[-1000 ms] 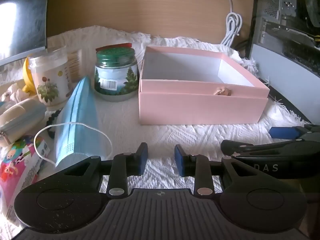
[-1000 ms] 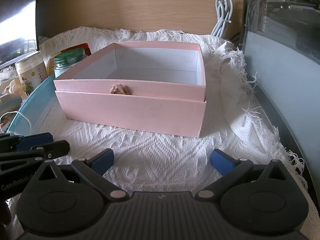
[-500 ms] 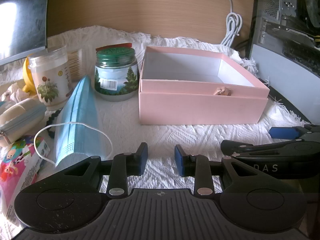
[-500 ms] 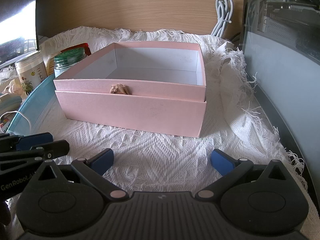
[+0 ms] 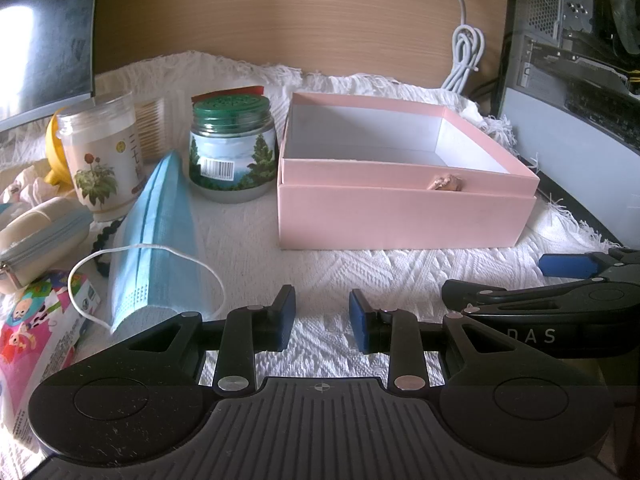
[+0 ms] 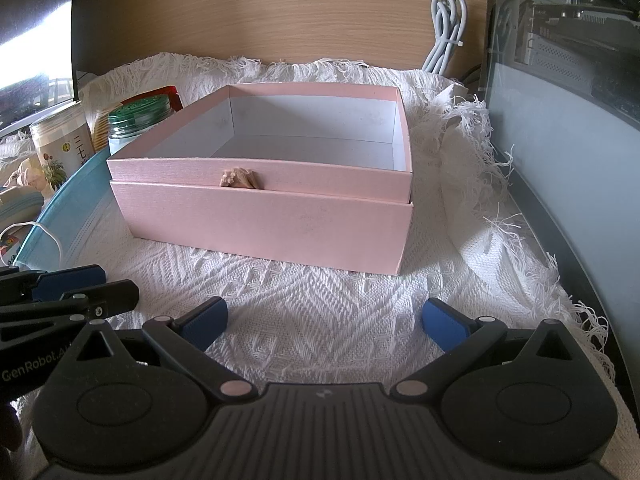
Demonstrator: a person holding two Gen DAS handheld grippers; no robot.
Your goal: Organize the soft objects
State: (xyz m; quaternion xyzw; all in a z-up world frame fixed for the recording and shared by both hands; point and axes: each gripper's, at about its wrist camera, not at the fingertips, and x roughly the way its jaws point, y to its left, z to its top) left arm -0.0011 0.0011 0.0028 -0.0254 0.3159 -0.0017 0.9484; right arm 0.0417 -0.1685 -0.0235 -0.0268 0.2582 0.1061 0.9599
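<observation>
- Nothing has changed over the last second: both tongs sit where they were, side by side over the white woven cloth, and no item has shifted. I judge the sorting has not begun; the pink box looks empty inside.
- The left gripper has its blue pads a narrow gap apart with only cloth showing between them; it holds nothing.
- The right gripper stands wide open, also empty, pointing straight at the box's near wall.
- The blue face mask, the nearest soft thing, lies just ahead and to the left of the left gripper, its white ear loop trailing toward the left finger.
- Farther left lie a zipped pouch and a colourful packet, partly cut off by the frame edge.
- Beyond the mask stand a flower-printed jar and a green-lidded jar, close beside the box's left wall; a lift of the mask toward the box probably has to clear them.
- The right gripper's body lies just right of the left one, crowding that side.
- A small tan knob sits on the box's front lip.
</observation>
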